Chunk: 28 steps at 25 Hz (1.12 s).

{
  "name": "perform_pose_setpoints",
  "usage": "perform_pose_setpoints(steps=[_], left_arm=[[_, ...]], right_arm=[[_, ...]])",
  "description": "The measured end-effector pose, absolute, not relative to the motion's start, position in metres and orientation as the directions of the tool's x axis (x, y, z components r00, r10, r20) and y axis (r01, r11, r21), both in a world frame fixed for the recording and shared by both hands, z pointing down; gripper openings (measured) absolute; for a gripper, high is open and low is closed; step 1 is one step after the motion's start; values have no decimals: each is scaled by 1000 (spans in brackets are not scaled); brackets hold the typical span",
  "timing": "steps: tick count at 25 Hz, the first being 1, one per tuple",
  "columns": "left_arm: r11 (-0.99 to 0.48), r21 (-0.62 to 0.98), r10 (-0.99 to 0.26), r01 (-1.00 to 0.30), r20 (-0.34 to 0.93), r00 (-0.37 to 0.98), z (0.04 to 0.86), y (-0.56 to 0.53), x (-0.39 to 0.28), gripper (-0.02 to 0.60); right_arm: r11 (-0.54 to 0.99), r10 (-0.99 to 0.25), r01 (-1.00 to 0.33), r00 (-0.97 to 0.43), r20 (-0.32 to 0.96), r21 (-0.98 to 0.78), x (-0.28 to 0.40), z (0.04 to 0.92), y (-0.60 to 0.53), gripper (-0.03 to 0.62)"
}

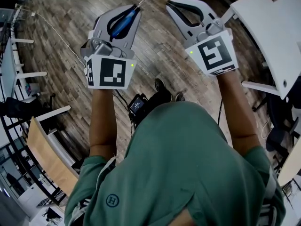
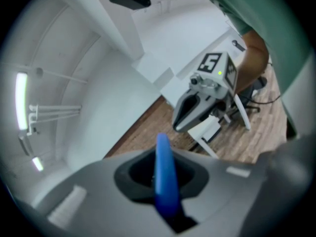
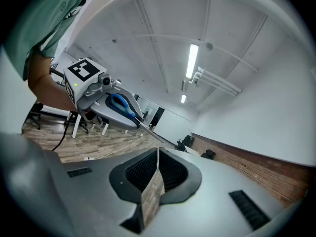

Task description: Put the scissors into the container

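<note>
In the left gripper (image 1: 133,9), clamped, sit the scissors (image 1: 123,21).

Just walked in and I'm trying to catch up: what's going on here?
A person in a green shirt holds a claw in each hand, both stretched out in front above a wooden floor. The left claw is closed on a pair of blue-handled scissors, whose thin tip pokes out past the jaws. The right claw is shut and carries nothing. No container shows in any view, so the scissors are not yet put away.
</note>
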<state>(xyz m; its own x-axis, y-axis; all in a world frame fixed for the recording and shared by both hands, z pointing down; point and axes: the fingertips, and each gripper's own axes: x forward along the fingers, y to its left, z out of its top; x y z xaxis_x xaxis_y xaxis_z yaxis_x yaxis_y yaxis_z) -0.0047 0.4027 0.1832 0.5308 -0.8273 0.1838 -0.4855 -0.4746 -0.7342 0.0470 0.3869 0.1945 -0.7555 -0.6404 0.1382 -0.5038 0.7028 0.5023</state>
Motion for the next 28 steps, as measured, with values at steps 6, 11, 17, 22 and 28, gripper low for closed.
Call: perform_pose_setpoints(steps=[6, 11, 17, 22, 28], left_arm=[[-488, -731, -807, -477, 169, 566, 179, 365, -37, 34], [-497, -730, -792, -469, 159, 590, 178, 337, -55, 34], [-507, -722, -787, -470, 167, 594, 183, 307, -64, 34], [-502, -721, -799, -478, 174, 575, 186, 271, -63, 34], [-494, -720, -818, -487, 194, 542, 188, 213, -58, 34]], right_arm=[[682, -666, -521, -732, 143, 513, 12, 191, 350, 8], [669, -682, -534, -718, 141, 517, -9, 189, 324, 8], [674, -682, -536, -716, 149, 509, -19, 193, 294, 8], [689, -667, -525, -729, 155, 499, -17, 198, 259, 8], [718, -633, -504, -760, 148, 479, -14, 200, 200, 8]])
